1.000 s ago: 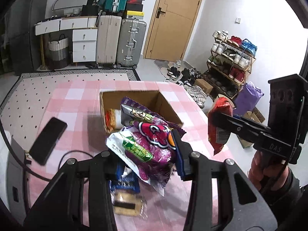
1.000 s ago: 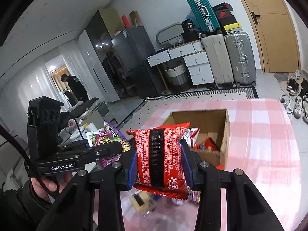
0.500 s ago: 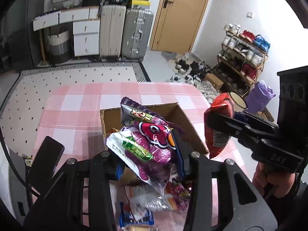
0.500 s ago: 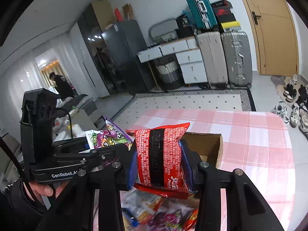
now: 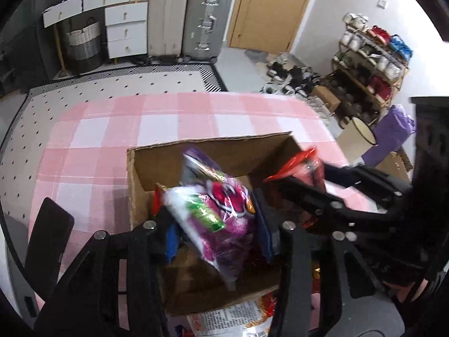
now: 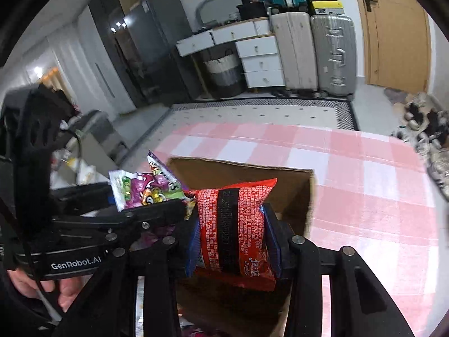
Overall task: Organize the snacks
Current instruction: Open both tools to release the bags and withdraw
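An open cardboard box (image 5: 213,151) stands on the pink checked tablecloth (image 5: 106,140). My left gripper (image 5: 216,224) is shut on a purple snack bag (image 5: 221,210) and holds it over the box opening. My right gripper (image 6: 234,236) is shut on a red snack packet (image 6: 235,224), also over the box (image 6: 306,196), at its right side. The right gripper shows in the left wrist view (image 5: 306,185) with the red packet (image 5: 306,168). The left gripper and purple bag (image 6: 143,188) show at the left of the right wrist view. Something red lies in the box beside the purple bag.
A black phone (image 5: 47,238) lies on the cloth left of the box. More snack packets (image 5: 235,317) lie on the table in front of the box. Suitcases (image 5: 185,16), drawers and a shoe rack (image 5: 373,64) stand beyond the table.
Both grippers have moved forward and down with their bags, from in front of the box to over its opening. The loose packets have slipped below the view.
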`<state>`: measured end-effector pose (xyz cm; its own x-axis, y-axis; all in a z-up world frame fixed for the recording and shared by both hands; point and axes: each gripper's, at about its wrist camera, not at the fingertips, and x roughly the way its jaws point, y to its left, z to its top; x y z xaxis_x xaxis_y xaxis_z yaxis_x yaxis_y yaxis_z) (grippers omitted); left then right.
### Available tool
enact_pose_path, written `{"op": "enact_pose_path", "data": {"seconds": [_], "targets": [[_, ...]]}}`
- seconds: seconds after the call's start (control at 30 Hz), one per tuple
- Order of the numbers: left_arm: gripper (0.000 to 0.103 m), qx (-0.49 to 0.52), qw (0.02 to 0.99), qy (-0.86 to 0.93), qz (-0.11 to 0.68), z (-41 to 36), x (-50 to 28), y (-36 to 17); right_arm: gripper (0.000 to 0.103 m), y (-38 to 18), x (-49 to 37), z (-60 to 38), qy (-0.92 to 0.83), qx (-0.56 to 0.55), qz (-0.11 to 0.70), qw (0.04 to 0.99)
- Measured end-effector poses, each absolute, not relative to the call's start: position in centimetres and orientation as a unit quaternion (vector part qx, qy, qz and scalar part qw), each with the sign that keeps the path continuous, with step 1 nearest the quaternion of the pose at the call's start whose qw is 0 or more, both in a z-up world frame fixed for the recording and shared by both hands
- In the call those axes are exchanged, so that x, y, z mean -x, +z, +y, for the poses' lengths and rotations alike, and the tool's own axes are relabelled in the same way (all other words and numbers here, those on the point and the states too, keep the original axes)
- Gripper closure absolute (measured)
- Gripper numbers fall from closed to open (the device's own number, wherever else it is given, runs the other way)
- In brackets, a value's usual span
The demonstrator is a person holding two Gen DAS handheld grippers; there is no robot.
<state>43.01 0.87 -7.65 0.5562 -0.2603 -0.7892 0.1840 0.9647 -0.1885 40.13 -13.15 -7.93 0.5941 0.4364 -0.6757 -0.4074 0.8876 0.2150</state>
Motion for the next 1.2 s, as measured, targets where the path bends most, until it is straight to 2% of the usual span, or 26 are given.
{"op": "enact_pose_path", "data": {"seconds": [0.07, 0.1, 0.17, 0.2, 0.37, 0.8, 0.9, 0.97, 1.1, 1.2], "targets": [[0.045, 0.040, 0.882, -0.121, 0.454, 0.9, -43.0, -8.1, 0.045, -7.6, -39.7, -13.3, 0.231, -0.002, 0.365, 0.902], [0.042, 0.040, 0.884, -0.119, 0.451, 1.1, -42.9, -8.2, 0.037, -7.3, -39.4, -13.4, 0.225, 0.006, 0.356, 0.907], [0.024, 0.045, 0.887, -0.119, 0.443, 1.6, -42.2, -8.0, 0.030, -6.7, -38.6, -13.8, 0.228, 0.007, 0.336, 0.914], [0.021, 0.050, 0.891, -0.116, 0.437, 2.0, -41.8, -7.8, 0.026, -6.3, -38.4, -14.1, 0.232, 0.003, 0.332, 0.914], [0.020, 0.043, 0.903, -0.115, 0.413, 2.2, -39.1, -6.4, 0.019, -4.6, -35.8, -15.0, 0.243, -0.015, 0.302, 0.922], [0.017, -0.008, 0.930, -0.101, 0.353, 0.8, -30.8, -1.6, 0.015, -1.3, -29.2, -16.9, 0.239, -0.034, 0.262, 0.934], [0.012, -0.012, 0.936, -0.096, 0.337, 0.6, -28.5, -0.6, 0.014, -0.7, -27.6, -17.7, 0.237, -0.038, 0.254, 0.937], [0.001, -0.015, 0.941, -0.094, 0.325, 0.5, -27.2, 0.0, 0.014, -0.4, -26.5, -18.1, 0.237, -0.041, 0.248, 0.938], [0.001, -0.019, 0.947, -0.093, 0.307, 0.4, -24.6, 1.1, 0.004, 0.1, -23.9, -18.9, 0.236, -0.046, 0.230, 0.943], [0.001, -0.019, 0.951, -0.089, 0.296, 0.2, -22.7, 1.9, 0.003, 0.4, -22.0, -19.5, 0.242, -0.053, 0.220, 0.943]]}}
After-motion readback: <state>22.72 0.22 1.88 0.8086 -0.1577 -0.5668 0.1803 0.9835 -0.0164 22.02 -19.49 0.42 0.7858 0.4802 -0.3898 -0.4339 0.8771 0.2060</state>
